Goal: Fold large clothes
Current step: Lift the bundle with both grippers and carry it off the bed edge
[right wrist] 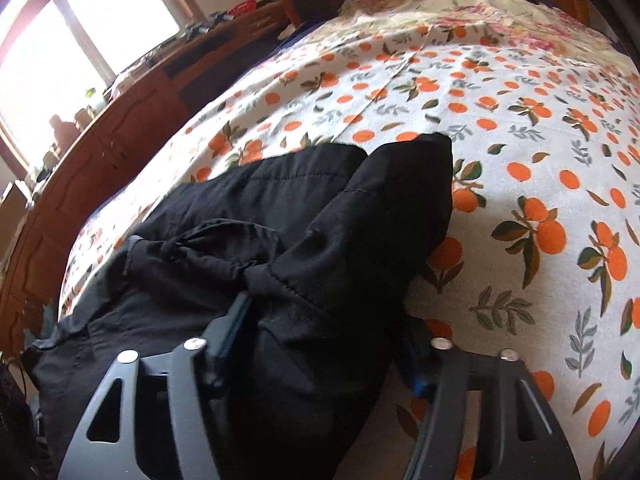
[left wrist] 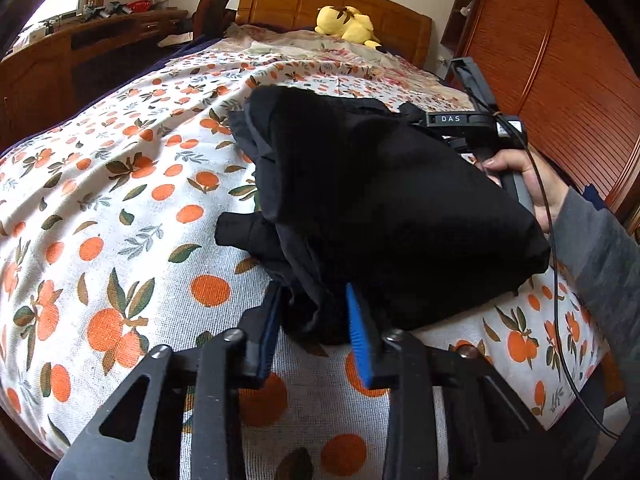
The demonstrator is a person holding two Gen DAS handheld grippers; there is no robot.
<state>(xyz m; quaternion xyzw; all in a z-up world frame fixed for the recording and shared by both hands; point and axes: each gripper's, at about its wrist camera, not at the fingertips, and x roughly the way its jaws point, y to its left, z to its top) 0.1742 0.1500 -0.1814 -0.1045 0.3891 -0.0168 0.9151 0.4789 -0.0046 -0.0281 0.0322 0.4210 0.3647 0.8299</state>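
Note:
A large black garment [left wrist: 360, 200] lies bunched on the bed with the orange-print sheet [left wrist: 120, 208]. My left gripper [left wrist: 316, 320] has its blue-padded fingers [left wrist: 358, 336] apart around a bunched edge of the garment, with a gap at the pads. In the right wrist view the black garment [right wrist: 260, 260] fills the space between the fingers of my right gripper [right wrist: 324, 344], which press on a thick fold of it. The right gripper also shows in the left wrist view [left wrist: 472, 128], held by a hand behind the garment.
A yellow plush toy [left wrist: 348, 24] lies by the wooden headboard [left wrist: 328, 4]. A wooden dresser [left wrist: 60, 64] runs along the left side under a window. A wooden wardrobe [left wrist: 560, 80] stands on the right. The bed's near edge [left wrist: 560, 412] is at lower right.

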